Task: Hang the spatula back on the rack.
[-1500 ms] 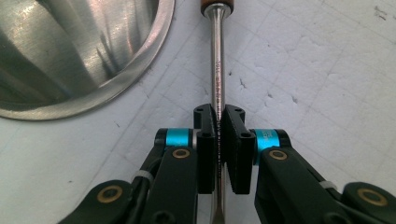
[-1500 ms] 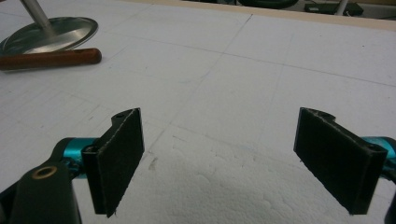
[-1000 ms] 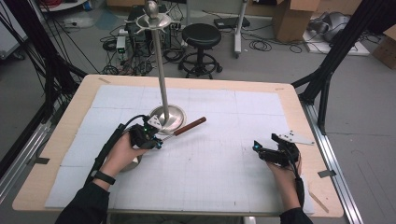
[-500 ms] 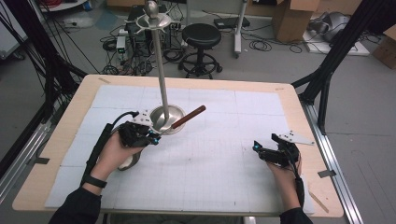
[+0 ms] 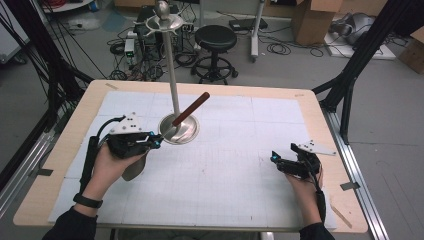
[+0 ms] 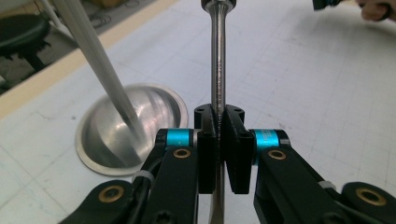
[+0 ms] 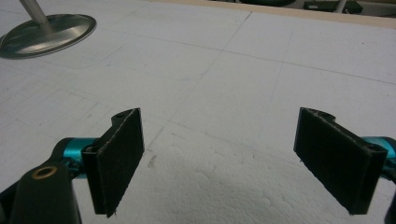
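Left gripper (image 5: 156, 141) at table (image 5: 60, 165) left, jaws closed on utensil shaft (image 6: 218, 70); handle (image 5: 192, 107) slants up and away beyond fingertips, crossing stand pole (image 5: 171, 65). Stand base (image 5: 181, 131) just ahead of fingertips. Right gripper (image 5: 276, 161) well apart at table right, bare mat (image 7: 224, 93) between its fingers.
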